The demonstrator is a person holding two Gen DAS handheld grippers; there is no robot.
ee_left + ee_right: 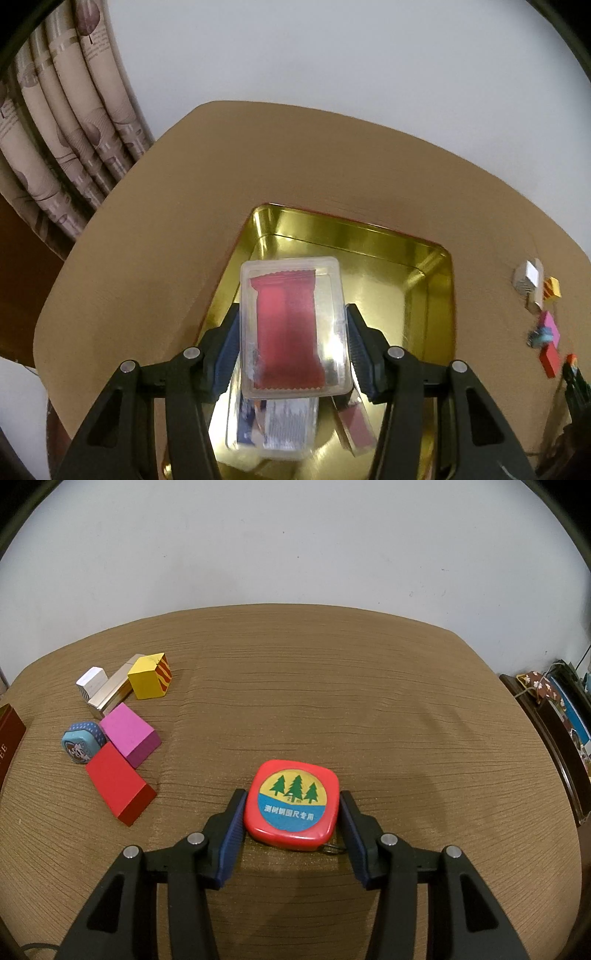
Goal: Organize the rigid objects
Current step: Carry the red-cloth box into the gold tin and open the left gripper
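Note:
My left gripper [293, 314] is shut on a clear plastic box [291, 328] with a red sachet inside, its blue pads pressing both long sides. The box hangs over a shiny gold tin tray [369, 236] on the brown table. Below it in the tray lies what looks like another clear box [273, 428] with a blue and white packet. In the right wrist view my right gripper [292, 797] is shut on a red square tape measure [291, 805] with a pine-tree label, low over the tablecloth.
Left of the tape measure lies a cluster: a yellow cube [149, 675], a white block [90, 683], a beige bar [110, 696], a pink block [129, 734], a small blue tin [79, 742] and a red block [118, 782]. A dark red box [9, 731] pokes in at the left edge.

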